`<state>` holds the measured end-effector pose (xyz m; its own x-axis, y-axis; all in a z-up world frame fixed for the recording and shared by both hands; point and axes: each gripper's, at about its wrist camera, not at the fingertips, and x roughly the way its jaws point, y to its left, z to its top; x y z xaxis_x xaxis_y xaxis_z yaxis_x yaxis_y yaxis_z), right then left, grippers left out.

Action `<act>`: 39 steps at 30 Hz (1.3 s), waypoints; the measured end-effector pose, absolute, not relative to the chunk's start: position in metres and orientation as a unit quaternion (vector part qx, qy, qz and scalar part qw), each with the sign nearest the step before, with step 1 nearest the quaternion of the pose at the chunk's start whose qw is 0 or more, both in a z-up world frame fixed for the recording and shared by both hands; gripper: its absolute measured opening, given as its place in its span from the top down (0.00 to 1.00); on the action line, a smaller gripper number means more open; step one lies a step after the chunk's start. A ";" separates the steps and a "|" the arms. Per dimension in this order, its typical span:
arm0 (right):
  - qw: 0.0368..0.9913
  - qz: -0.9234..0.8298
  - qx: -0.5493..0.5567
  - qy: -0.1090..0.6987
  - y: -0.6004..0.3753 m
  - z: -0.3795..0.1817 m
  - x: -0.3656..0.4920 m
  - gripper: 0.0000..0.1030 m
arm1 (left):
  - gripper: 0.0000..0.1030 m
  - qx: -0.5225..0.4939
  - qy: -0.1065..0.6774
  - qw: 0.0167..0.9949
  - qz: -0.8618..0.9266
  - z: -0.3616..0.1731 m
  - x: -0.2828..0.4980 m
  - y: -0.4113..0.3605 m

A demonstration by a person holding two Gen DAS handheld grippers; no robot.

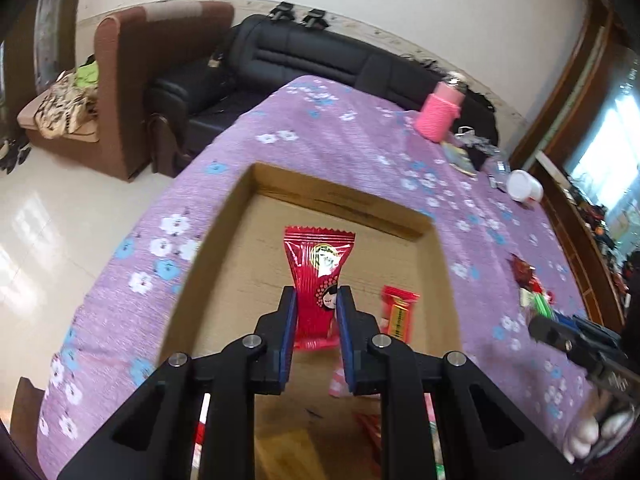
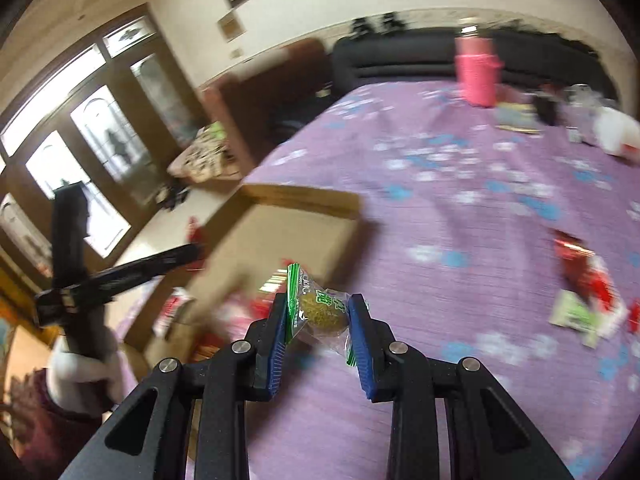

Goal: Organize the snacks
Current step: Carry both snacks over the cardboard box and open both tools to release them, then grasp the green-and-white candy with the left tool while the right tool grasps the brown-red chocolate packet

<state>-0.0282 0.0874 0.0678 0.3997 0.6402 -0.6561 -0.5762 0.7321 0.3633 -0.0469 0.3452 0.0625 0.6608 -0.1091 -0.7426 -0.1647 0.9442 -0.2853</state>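
Snacks are going into the box [image 1: 236,216] on the counter [image 1: 328,136]. The left gripper [image 1: 316,300] is hanging over the box, its jaws pinching a red packet [image 1: 318,268] that is sticking out ahead of them; another red snack [image 1: 400,312] is lying in the box just right of the jaws. The right gripper [image 2: 318,312] is clamping a green-wrapped sweet [image 2: 320,308], with the box ahead and left. Loose snacks [image 2: 584,292] are waiting well to its right. Next, each should probably be parting its jaws over the box.
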 end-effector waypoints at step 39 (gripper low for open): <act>0.811 0.322 0.113 0.476 -0.074 -0.001 0.026 0.79 | 0.19 -0.171 0.393 0.891 -0.152 0.097 -0.076 0.192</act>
<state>0.0258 -0.0737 -0.0011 0.3396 0.6297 -0.6987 -0.4142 0.7671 0.4899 -0.0759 0.1923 0.0970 0.6455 -0.4047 -0.6477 0.1363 0.8955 -0.4237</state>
